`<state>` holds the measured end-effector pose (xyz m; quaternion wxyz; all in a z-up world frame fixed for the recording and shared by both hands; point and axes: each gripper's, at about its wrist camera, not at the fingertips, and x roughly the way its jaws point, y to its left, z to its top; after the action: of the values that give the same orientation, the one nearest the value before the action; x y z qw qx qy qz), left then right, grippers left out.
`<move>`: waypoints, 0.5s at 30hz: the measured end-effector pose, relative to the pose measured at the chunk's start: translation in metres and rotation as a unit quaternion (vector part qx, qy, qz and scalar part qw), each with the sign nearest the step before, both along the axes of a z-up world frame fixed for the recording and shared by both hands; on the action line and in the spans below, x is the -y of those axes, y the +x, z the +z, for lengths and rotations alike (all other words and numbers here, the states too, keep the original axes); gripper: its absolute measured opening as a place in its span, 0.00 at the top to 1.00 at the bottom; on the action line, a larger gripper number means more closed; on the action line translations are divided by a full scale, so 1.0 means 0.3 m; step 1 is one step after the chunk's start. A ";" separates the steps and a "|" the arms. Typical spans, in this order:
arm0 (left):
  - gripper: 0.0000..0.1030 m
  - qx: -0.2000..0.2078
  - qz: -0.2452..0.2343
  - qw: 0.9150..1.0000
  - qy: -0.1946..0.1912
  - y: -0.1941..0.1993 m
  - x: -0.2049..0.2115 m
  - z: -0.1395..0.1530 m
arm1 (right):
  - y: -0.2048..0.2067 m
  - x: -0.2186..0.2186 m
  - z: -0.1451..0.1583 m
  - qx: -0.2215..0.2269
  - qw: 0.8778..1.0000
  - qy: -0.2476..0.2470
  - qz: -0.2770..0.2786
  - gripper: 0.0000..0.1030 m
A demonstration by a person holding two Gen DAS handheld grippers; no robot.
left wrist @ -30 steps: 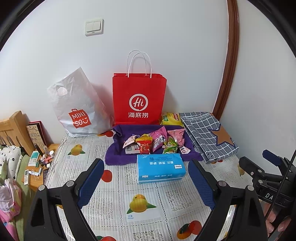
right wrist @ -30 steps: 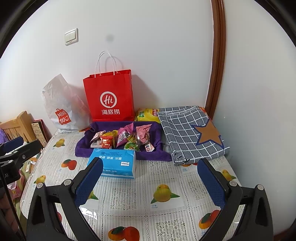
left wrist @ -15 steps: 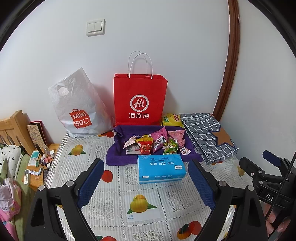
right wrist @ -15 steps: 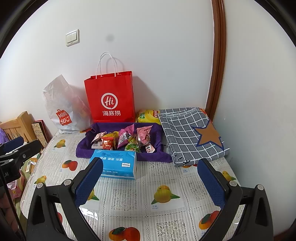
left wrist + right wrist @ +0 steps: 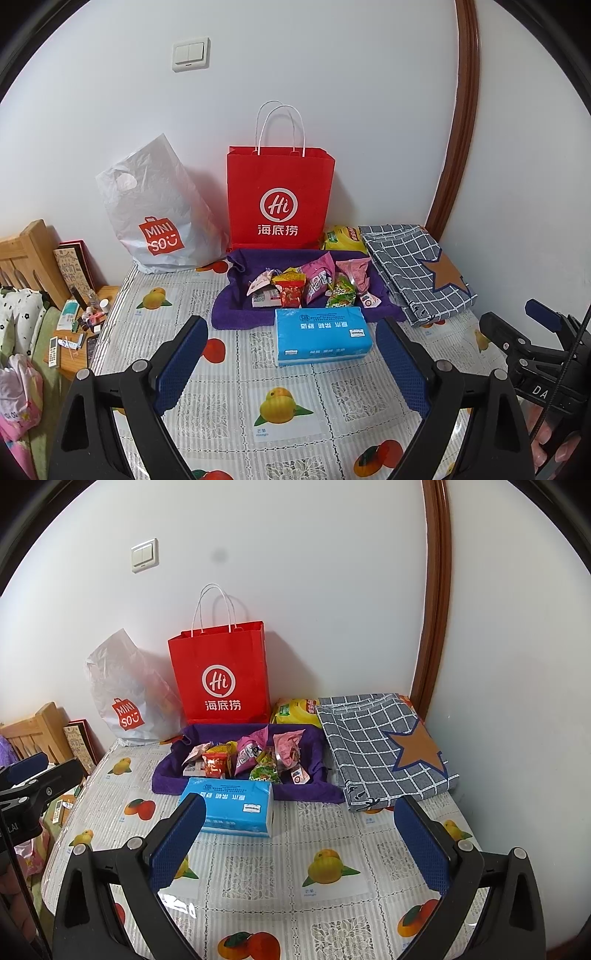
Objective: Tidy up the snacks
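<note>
Left gripper (image 5: 288, 363) fingers spread wide, nothing between them; right gripper (image 5: 299, 843) the same. Both hover above the fruit-print tabletop (image 5: 332, 867), well short of the goods. Small crinkly foil snack packets (image 5: 314, 284) lie heaped in the soft purple cloth tray (image 5: 229, 317), just behind the blue soft-pack tissue brick (image 5: 321, 336). Judgement: packets light, limp, slippery, contents crushable. Pinch one by the flat sealed end, gently. Tray walls floppy and won't brace anything.
</note>
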<state>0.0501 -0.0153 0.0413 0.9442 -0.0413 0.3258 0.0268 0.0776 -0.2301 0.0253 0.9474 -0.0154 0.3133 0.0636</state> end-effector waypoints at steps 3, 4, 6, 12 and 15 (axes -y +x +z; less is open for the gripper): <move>0.10 0.000 0.000 1.000 0.000 0.000 0.001 -0.001 | 0.002 0.002 0.000 0.000 1.000 -0.002 0.001 0.02; 0.10 0.000 0.000 1.000 -0.001 0.000 0.000 -0.001 | 0.002 0.002 0.000 0.000 1.000 -0.002 0.001 0.02; 0.10 0.000 0.000 1.000 -0.001 -0.001 0.000 -0.001 | 0.002 0.002 -0.001 0.000 1.000 -0.001 0.001 0.02; 0.10 0.001 0.000 1.000 -0.001 0.000 -0.004 0.001 | 0.001 0.002 0.001 0.001 1.000 -0.001 0.002 0.02; 0.10 0.001 0.001 1.000 0.000 -0.001 -0.003 0.000 | 0.001 0.000 0.001 0.001 1.000 -0.002 0.002 0.02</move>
<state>0.0499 -0.0143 0.0413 0.9443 -0.0420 0.3251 0.0275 0.0780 -0.2302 0.0255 0.9475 -0.0176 0.3124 0.0651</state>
